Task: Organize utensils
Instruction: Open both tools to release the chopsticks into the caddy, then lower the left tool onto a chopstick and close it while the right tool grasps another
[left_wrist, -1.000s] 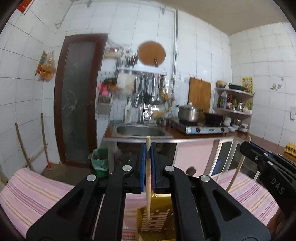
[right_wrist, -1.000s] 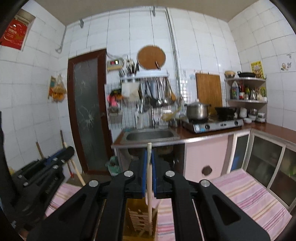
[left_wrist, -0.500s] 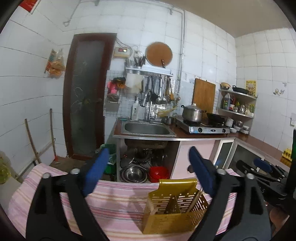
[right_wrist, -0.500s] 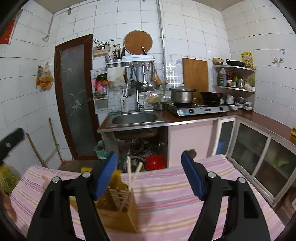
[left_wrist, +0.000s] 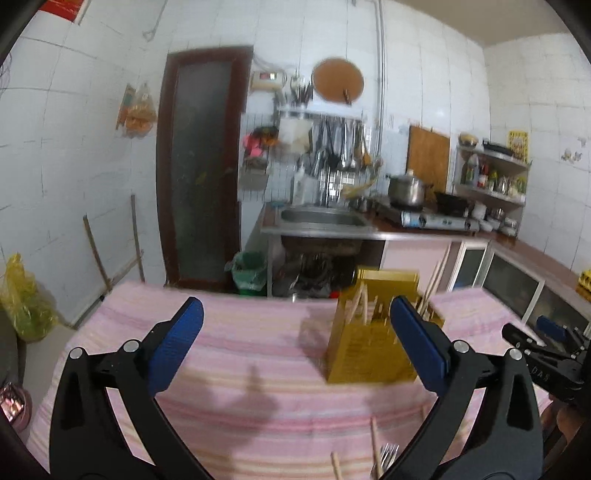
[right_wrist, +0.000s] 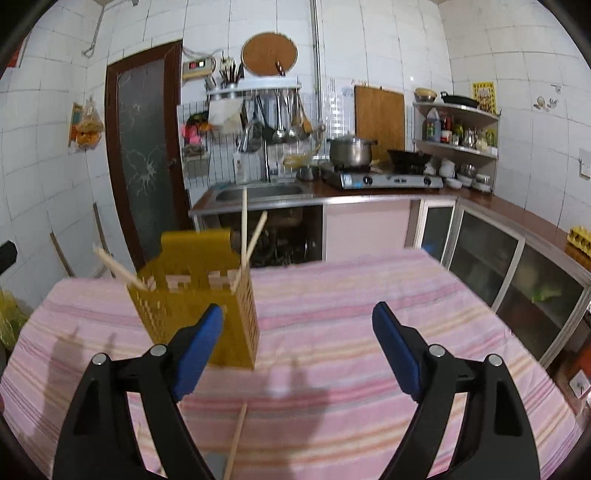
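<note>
Chopstick (right_wrist: 236, 441) lies lengthwise on the cloth just below the right gripper (right_wrist: 297, 347), whose empty jaws are opening.

The worktop cloth (right_wrist: 369, 302) is pink with pale yellow and white stripes, and the holder (right_wrist: 207, 295) on it is mustard yellow with rows of little holes. Chopsticks (right_wrist: 244, 221) are pale wood, both tongs (left_wrist: 295, 347) (right_wrist: 297, 347) are black with blue pads.
</note>
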